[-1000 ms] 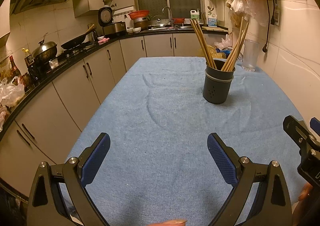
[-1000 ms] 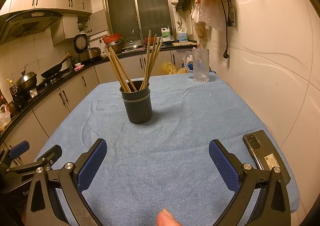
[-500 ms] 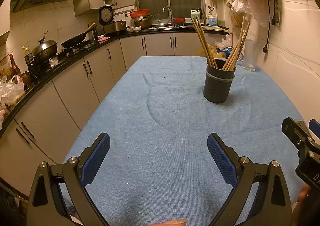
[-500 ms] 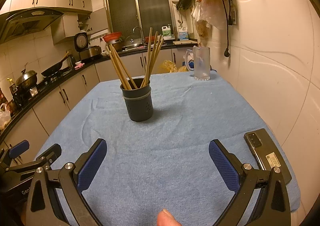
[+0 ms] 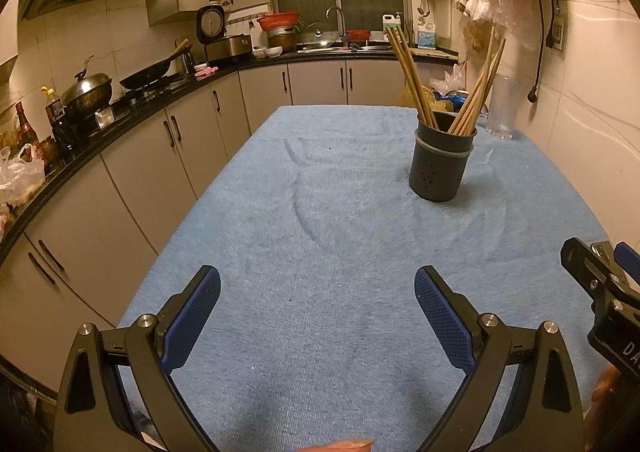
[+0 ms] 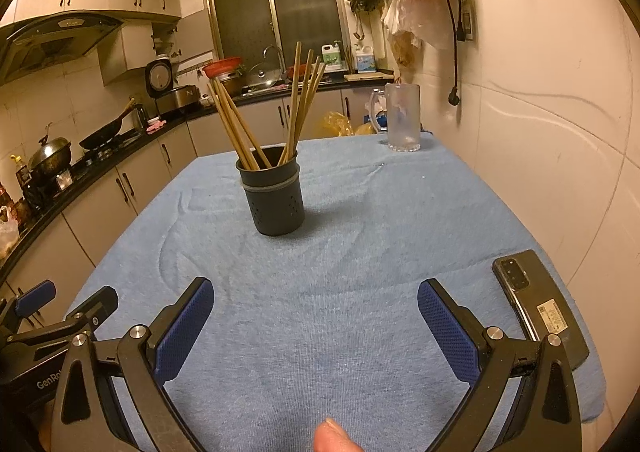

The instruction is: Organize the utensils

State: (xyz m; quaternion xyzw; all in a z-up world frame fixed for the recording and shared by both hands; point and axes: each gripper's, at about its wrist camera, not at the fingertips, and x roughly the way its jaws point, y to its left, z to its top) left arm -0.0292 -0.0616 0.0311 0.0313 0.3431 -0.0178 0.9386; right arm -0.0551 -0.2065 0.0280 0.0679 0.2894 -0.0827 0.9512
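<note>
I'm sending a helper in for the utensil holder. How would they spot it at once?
Look at the table under the blue cloth. Near its middle stands a dark grey perforated cup, the utensil holder, with wooden chopsticks fanning out. The clear mug behind is empty; the phone lies flat.

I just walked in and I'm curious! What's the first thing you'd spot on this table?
A dark holder stuffed with wooden chopsticks stands upright mid-table on the blue cloth. A black phone lies at the right edge, and a clear mug stands at the far end.

A black phone (image 6: 540, 310) and clear glass mug (image 6: 402, 117) sit on the blue cloth (image 6: 360, 260).
</note>
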